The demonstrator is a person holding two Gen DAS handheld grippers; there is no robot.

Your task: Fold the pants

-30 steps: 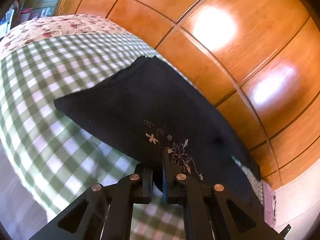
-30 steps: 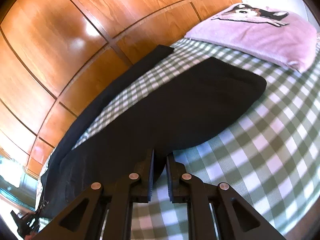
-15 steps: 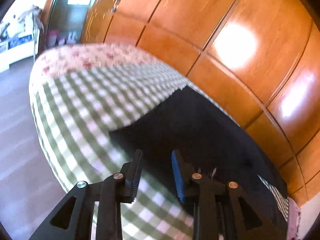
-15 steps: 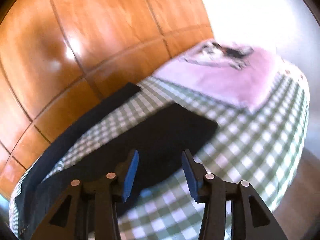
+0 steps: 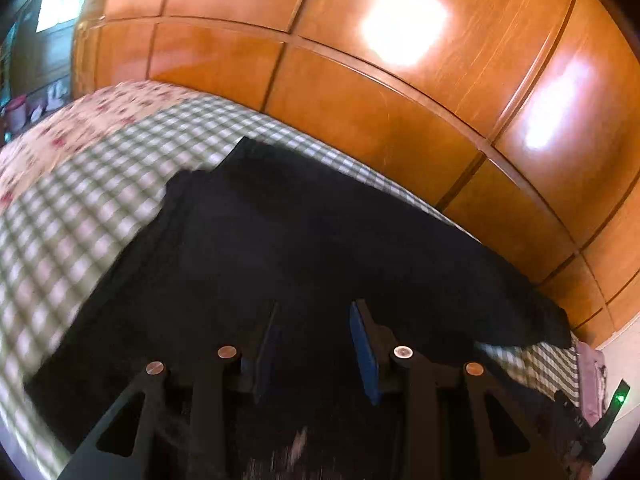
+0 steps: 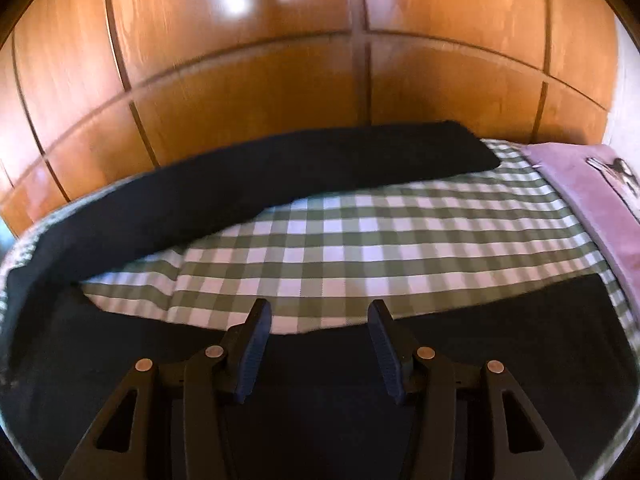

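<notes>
- Along the left edge of the left wrist view, a green-and-white checked sheet (image 5: 80,208) covers the bed, with a flowered cover (image 5: 80,120) past it at upper left; the soft flat surface likely serves as the folding table.
- Across the middle of that view the black pants (image 5: 320,240) lie spread flat, running from lower left to the right edge below the wooden wardrobe doors (image 5: 360,80).
- At bottom centre the left gripper (image 5: 314,340) hangs over the dark cloth, its jaws parting and nothing between the blue pads; the cloth seems let go so it can settle.
- In the right wrist view, the pants form a V: one leg (image 6: 280,176) runs along the far side under the wardrobe, the other crosses the bottom of the frame, with checked sheet between.
- At bottom centre there the right gripper (image 6: 320,344) stands spread over the near leg's edge, pinching nothing, probably ready for a fresh hold.
- At the right edge lies a lilac pillow (image 6: 580,184), clear of the pants.
</notes>
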